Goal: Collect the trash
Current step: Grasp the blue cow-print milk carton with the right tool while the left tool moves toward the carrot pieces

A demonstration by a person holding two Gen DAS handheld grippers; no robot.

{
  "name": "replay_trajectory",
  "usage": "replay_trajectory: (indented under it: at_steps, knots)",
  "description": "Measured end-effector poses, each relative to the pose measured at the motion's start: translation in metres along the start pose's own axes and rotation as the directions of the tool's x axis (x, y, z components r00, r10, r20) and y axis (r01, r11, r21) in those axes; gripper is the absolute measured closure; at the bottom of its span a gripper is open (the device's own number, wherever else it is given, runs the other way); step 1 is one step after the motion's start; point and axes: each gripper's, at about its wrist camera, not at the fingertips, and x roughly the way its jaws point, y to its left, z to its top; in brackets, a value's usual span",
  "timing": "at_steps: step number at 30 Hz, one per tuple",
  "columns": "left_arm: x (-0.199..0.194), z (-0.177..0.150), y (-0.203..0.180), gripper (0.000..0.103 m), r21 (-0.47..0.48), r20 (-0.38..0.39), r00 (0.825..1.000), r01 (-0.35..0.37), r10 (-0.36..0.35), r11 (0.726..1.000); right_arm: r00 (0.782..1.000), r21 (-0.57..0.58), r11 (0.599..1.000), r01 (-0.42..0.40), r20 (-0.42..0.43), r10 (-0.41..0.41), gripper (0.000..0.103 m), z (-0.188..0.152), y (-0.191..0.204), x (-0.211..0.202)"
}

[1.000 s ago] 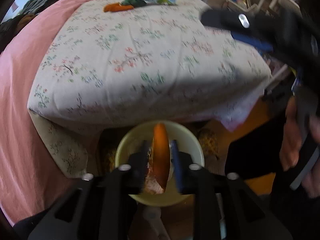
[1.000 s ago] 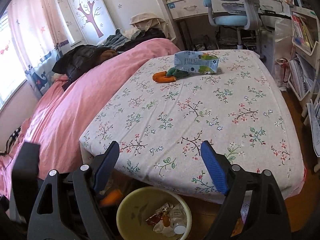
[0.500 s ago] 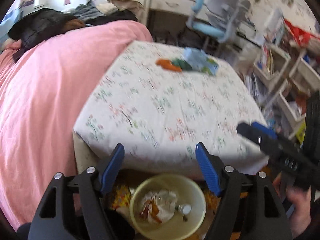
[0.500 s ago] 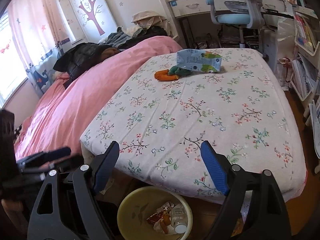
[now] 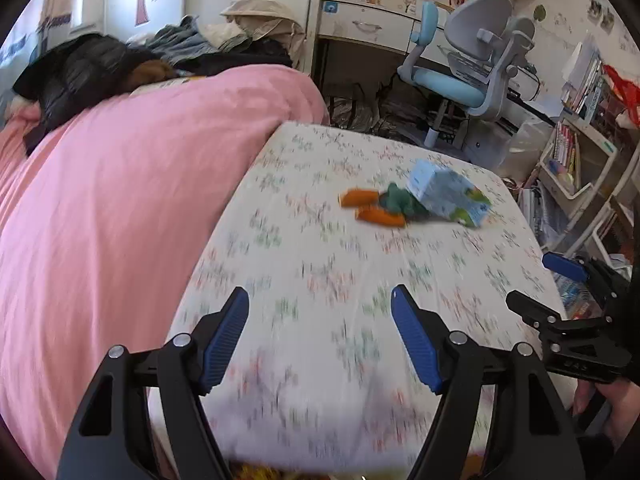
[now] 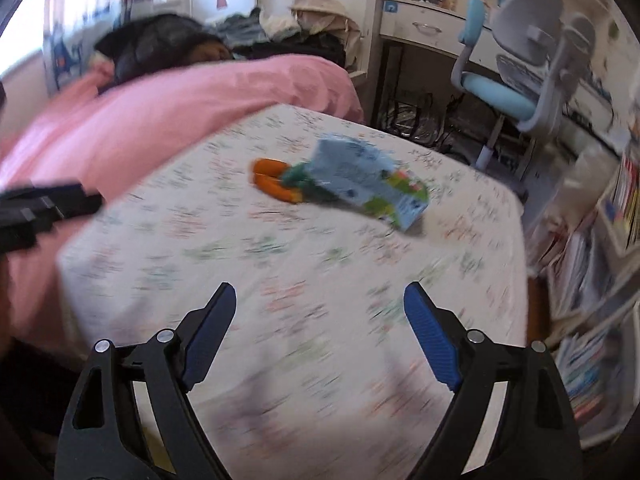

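Step in hand: you were between pickups, I judge, with both tools aimed over the floral bed sheet (image 5: 320, 280) toward the trash left on it.
Left gripper (image 5: 320, 316): its jaws stood wide and nothing was between them; they filled the lower middle of the left wrist view.
Right gripper (image 6: 320, 314): its jaws were opening a little more and were already wide, with only the sheet behind them; it also showed at the right edge of the left wrist view.
Trash, carton: the light blue carton (image 6: 368, 180) lay on its side in the upper middle of the right wrist view, well apart from both tools.
Trash, orange pieces: two orange pieces (image 6: 274, 182) with a green part (image 6: 298, 178) lay just left of the carton, touching it or nearly so; blur hid which.
Surroundings: the pink blanket (image 5: 120, 200) filled the left of the frame, and the desk chair (image 5: 468, 80) stood at the upper right.
Bin: I could not see it in either view.
Next move: I judge that you needed to reach further up the frame, choose one item, put the jaws on both sides of it and close. The carton looked light and easy to crush, so a gentle grip should do.
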Motion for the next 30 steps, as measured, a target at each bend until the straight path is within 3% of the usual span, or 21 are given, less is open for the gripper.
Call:
replay_trajectory:
  at_steps: [6, 12, 17, 20, 23, 25, 27, 30]
  knots:
    - [0.049, 0.041, -0.002, 0.033, 0.095, -0.002, 1.0, 0.021, -0.021, 0.995, 0.999, -0.143, 0.989, 0.032, -0.029, -0.036, 0.02, 0.038, -0.031, 0.052]
    - [0.097, 0.065, -0.008, 0.033, 0.187, -0.039, 0.997, 0.075, -0.069, 0.98, 0.999, -0.279, 0.96, -0.01, -0.05, -0.004, 0.019, 0.071, -0.04, 0.09]
    - [0.131, 0.079, -0.016, 0.033, 0.233, -0.072, 0.994, 0.098, -0.084, 0.967, 0.993, -0.34, 0.936, -0.096, -0.098, 0.066, 0.018, 0.093, -0.046, 0.121]
    - [0.15, 0.085, -0.014, 0.033, 0.219, -0.101, 0.99, 0.116, -0.095, 0.969, 0.971, -0.358, 0.911, -0.207, -0.192, 0.145, 0.018, 0.099, -0.039, 0.135]
    - [0.159, 0.087, -0.014, 0.033, 0.203, -0.13, 0.983, 0.156, -0.132, 0.967, 0.958, -0.382, 0.892, -0.241, -0.242, 0.155, 0.018, 0.094, -0.03, 0.138]
    - [0.163, 0.085, -0.019, 0.037, 0.217, -0.164, 0.972, 0.2, -0.166, 0.956, 0.947, -0.356, 0.899, -0.256, -0.279, 0.159, 0.028, 0.09, -0.028, 0.139]
    - [0.166, 0.08, -0.026, 0.054, 0.244, -0.205, 0.961, 0.233, -0.185, 0.941, 0.942, -0.303, 0.921, -0.246, -0.3, 0.153, 0.054, 0.087, -0.031, 0.138]
    - [0.163, 0.081, -0.023, 0.059, 0.224, -0.209, 0.96, 0.232, -0.186, 0.947, 0.941, -0.157, 0.959, -0.236, -0.283, 0.185, 0.069, 0.076, -0.041, 0.126]
